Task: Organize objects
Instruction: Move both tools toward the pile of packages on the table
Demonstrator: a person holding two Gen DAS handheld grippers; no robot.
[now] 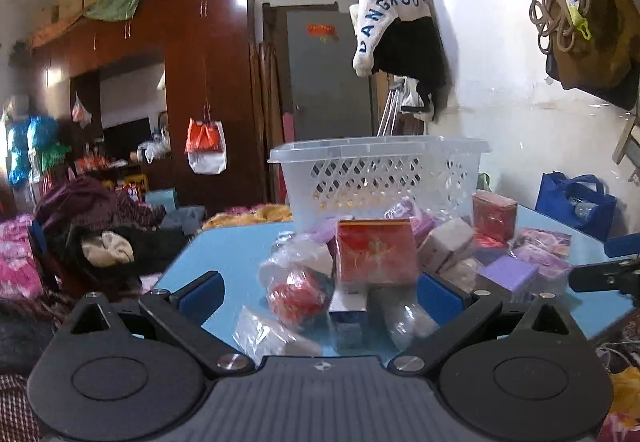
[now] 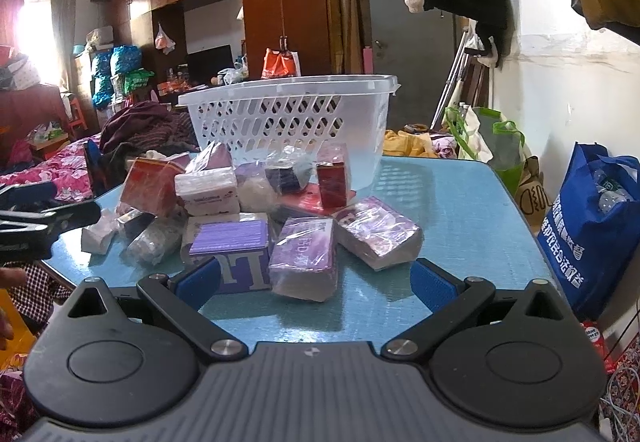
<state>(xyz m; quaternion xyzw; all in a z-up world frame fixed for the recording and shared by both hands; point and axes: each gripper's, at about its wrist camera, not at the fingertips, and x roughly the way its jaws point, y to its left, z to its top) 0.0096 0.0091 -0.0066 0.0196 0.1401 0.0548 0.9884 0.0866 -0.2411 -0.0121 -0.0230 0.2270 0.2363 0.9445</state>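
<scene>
A pile of small wrapped boxes and packets lies on a blue table (image 2: pixel 460 209). A white perforated plastic basket (image 2: pixel 292 117) stands behind the pile; it also shows in the left wrist view (image 1: pixel 380 169). My left gripper (image 1: pixel 320 290) is open, low over the table's near edge, with a red box (image 1: pixel 376 250) and a clear-wrapped red packet (image 1: pixel 298 294) just ahead between its fingers. My right gripper (image 2: pixel 316 282) is open, with a purple wrapped packet (image 2: pixel 304 258) and a purple-topped box (image 2: pixel 230 242) just ahead of its fingers. Neither holds anything.
A blue shopping bag (image 2: pixel 592 226) stands right of the table. A bed with clothes (image 1: pixel 100 226) lies to the left. A wardrobe (image 2: pixel 280 1) and door (image 1: pixel 328 73) are behind. The right gripper's tip (image 1: pixel 600 274) shows at the left view's right edge.
</scene>
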